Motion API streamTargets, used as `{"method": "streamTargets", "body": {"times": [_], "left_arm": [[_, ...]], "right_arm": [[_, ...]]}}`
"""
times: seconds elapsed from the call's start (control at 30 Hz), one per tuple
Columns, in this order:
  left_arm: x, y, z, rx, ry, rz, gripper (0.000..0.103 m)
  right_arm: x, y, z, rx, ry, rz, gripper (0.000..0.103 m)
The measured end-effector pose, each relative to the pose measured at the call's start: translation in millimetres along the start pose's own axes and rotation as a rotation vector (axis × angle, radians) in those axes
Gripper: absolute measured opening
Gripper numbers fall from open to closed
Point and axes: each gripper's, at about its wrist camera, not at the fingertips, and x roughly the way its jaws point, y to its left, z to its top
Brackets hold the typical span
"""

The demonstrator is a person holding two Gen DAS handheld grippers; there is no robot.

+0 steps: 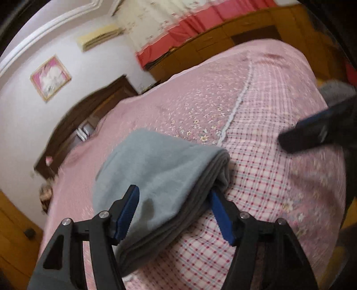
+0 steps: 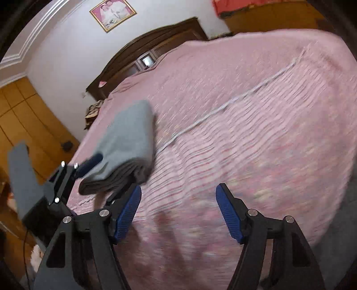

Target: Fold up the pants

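Blue ribbed pads on black hinged arms fill the bottom of the left wrist view, where the left gripper (image 1: 175, 208) stands spread wide around the near end of the folded pants (image 1: 160, 178). One pad lies over the top layer at lower left and the other sits at the stacked edges on the right; neither visibly presses the cloth, so the tongs read as released. These pants are soft grey fleece, folded into a thick rounded bundle with several layers showing along its right edge, and they rest on the bedspread (image 1: 256, 169) in the middle of the frame.

Across the bedspread the pink cloth changes from a small flower print to a red and white check, with a pale lace strip between them. At the right edge of this view the right gripper (image 1: 312, 133) shows as a dark, blurred shape well apart from the bundle.

Seen from the right wrist, that gripper (image 2: 178, 208) is also released, with only blurred pink bedding between its pads. At centre left lie the pants (image 2: 125, 147), the left gripper (image 2: 107, 176) at their near end.

A dark wooden headboard (image 2: 142, 46) and a framed picture (image 2: 112, 13) occupy the upper part, with yellow-brown wooden cabinets (image 2: 26, 116) at the left.
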Motion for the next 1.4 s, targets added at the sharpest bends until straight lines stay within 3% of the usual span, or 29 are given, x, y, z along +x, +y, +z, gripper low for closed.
{"method": "streamTargets", "body": {"times": [0.1, 0.23, 0.37, 0.5, 0.57, 0.67, 0.77, 0.9, 1.13, 1.17, 1.23, 1.27, 1.33, 1.4], "left_arm": [[-9.3, -6.3, -1.5, 0.052, -0.078, 0.074, 0.063], [-16.2, 2.2, 0.4, -0.02, -0.131, 0.122, 0.057], [-20.6, 4.2, 0.2, -0.018, -0.133, 0.104, 0.053], [-23.9, 4.3, -4.1, -0.021, -0.143, 0.079, 0.05], [-28.0, 7.6, -10.1, -0.022, -0.153, 0.083, 0.045], [-28.6, 12.5, -12.4, -0.038, -0.155, 0.074, 0.027], [-31.8, 15.1, -13.0, -0.047, -0.162, 0.069, 0.014], [-32.5, 13.1, -13.7, -0.037, -0.154, 0.069, 0.012], [-32.6, 2.8, -16.5, 0.005, -0.13, 0.066, 0.012], [-32.7, 3.9, -17.3, -0.001, -0.127, 0.06, 0.012], [-32.8, 4.4, -18.1, -0.003, -0.121, 0.071, 0.011], [-32.7, 5.9, -18.6, -0.008, -0.117, 0.074, 0.011], [-33.5, 10.3, -19.1, -0.032, -0.105, 0.045, 0.011], [-36.3, 10.4, -19.3, -0.039, -0.098, 0.009, 0.011]], "right_arm": [[4.5, 10.9, 5.6, -0.022, -0.058, 0.051, 0.072], [22.5, 13.0, 9.5, -0.015, -0.043, 0.062, 0.072], [57.6, 41.6, 16.8, -0.139, -0.01, 0.06, 0.076], [79.9, 67.2, 23.6, -0.299, -0.007, 0.005, 0.076], [91.4, 69.4, 28.3, -0.289, -0.014, 0.0, 0.076], [99.4, 63.3, 40.9, -0.227, -0.022, 0.005, 0.076], [106.6, 65.6, 48.3, -0.228, -0.018, -0.049, 0.071], [85.8, 62.4, 42.5, -0.315, -0.064, -0.165, 0.07], [65.4, 61.1, 26.9, -0.411, -0.031, -0.236, 0.07], [57.2, 56.4, 24.4, -0.415, -0.033, -0.265, 0.07], [48.4, 46.8, 22.5, -0.396, -0.057, -0.451, 0.07], [46.9, 38.3, 28.0, -0.346, -0.051, -0.466, 0.069], [39.6, 15.8, 43.2, -0.154, -0.022, -0.322, 0.066], [37.5, 11.8, 56.1, -0.04, -0.023, -0.196, 0.064]]}}
